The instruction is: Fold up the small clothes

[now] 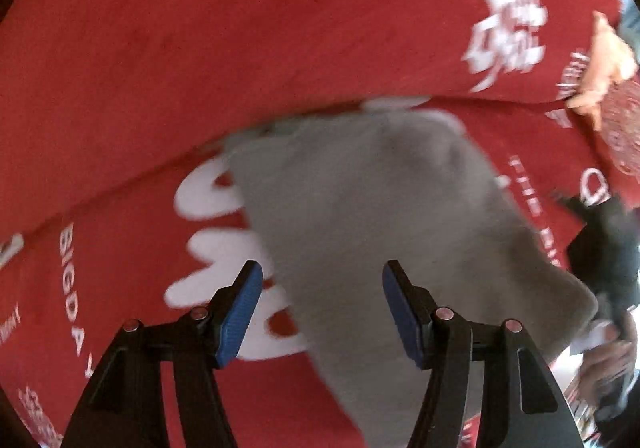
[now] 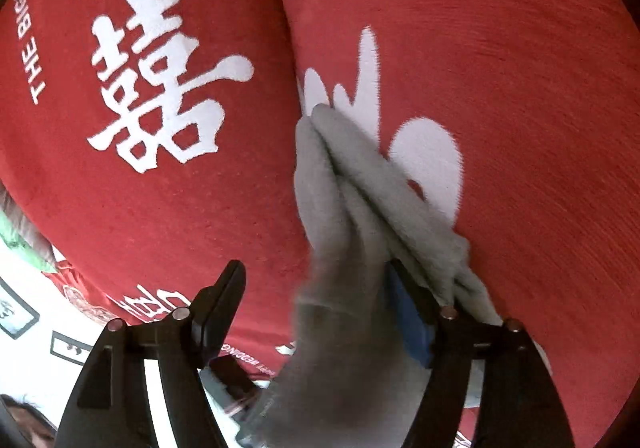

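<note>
A small grey garment (image 1: 360, 215) lies on a red cloth with white print (image 1: 200, 47). My left gripper (image 1: 322, 312) is open just above the garment's near edge, its blue pads (image 1: 240, 316) apart, nothing between them. In the right wrist view the grey garment (image 2: 352, 215) is bunched in folds and drapes over the right finger (image 2: 412, 312) of my right gripper (image 2: 316, 308). The jaws stand wide apart, and the cloth hangs across the gap without being pinched.
The red printed cloth (image 2: 160, 207) covers the whole surface, with a ridge running across it. An orange shape (image 1: 604, 63) sits at the far right edge. A dark object and a hand (image 1: 608, 288) show at the right. White sheets (image 2: 36, 312) lie at the lower left.
</note>
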The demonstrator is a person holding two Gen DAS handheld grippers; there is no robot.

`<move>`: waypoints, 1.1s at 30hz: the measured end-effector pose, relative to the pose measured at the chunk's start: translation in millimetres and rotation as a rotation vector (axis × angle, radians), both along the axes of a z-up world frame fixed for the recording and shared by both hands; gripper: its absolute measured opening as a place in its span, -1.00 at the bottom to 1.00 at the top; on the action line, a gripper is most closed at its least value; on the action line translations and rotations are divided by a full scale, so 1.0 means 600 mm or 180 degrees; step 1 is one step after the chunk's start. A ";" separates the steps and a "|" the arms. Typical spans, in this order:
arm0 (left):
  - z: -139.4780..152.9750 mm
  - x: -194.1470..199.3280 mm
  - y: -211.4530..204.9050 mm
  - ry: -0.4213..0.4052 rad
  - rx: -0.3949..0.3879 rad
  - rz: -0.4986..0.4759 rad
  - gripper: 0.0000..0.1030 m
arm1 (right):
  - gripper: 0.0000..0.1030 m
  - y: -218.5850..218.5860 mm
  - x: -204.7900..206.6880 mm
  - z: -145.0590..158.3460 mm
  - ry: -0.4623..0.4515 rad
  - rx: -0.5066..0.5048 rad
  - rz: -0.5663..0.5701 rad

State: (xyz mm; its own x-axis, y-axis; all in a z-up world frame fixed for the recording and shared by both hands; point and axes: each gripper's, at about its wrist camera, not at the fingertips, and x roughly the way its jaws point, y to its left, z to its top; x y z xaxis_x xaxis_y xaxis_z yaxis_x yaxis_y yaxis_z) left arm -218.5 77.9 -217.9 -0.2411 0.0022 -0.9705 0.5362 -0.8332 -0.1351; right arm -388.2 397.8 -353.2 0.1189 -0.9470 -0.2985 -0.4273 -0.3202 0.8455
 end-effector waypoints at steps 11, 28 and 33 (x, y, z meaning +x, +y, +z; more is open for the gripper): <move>-0.016 0.021 0.018 -0.0007 0.0046 -0.0127 0.24 | -0.64 -0.097 -0.025 0.139 0.1545 0.1162 0.1626; -0.014 0.065 0.019 -0.0154 0.0208 -0.0142 0.50 | -0.46 -0.014 -0.014 0.192 0.2003 0.2127 0.1645; -0.012 0.055 0.073 -0.0073 0.0474 -0.0331 0.49 | -0.69 -0.044 0.043 0.240 0.2309 0.1943 0.1974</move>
